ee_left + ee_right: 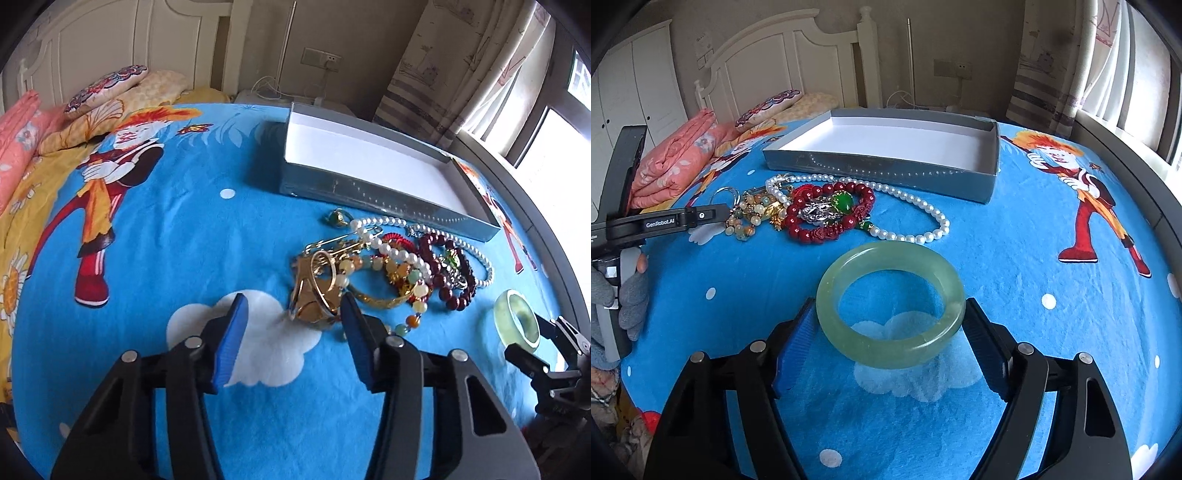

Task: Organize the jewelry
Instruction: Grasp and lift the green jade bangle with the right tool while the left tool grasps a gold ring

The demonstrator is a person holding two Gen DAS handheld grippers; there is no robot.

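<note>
The right gripper (890,325) has its blue pads against the two sides of a pale green jade bangle (891,302), clamped on it; the bangle lies nearly flat between the fingers, its far edge reaching past the fingertips and its near edge over a white cloud printed on the blue cartoon bedspread (1015,258). Whether the bangle rests on the cloth or is lifted just off it cannot be told.

The left gripper (293,314) has its jaws apart, with no thing pressed between the pads. A gold-coloured bangle (314,295) stands tilted just beyond the fingertips, close against the inner side of the right-hand blue pad (356,332); the left-hand pad is well clear of it, over another white cloud.

Beyond the gold bangle sits the tangled jewelry heap: a white pearl necklace (916,210), dark red bead bracelets (827,218), a string of pale and orange stone beads (410,295), and a green-stoned ring (338,216) just apart at the heap's far edge. Behind the heap lies a shallow grey box (886,166) with a white inside, open at the top. From the right wrist view, a grey-gloved hand (628,302) holds the left tool at the left edge. Pillows and a folded pink quilt (676,162) lie by the white headboard.
</note>
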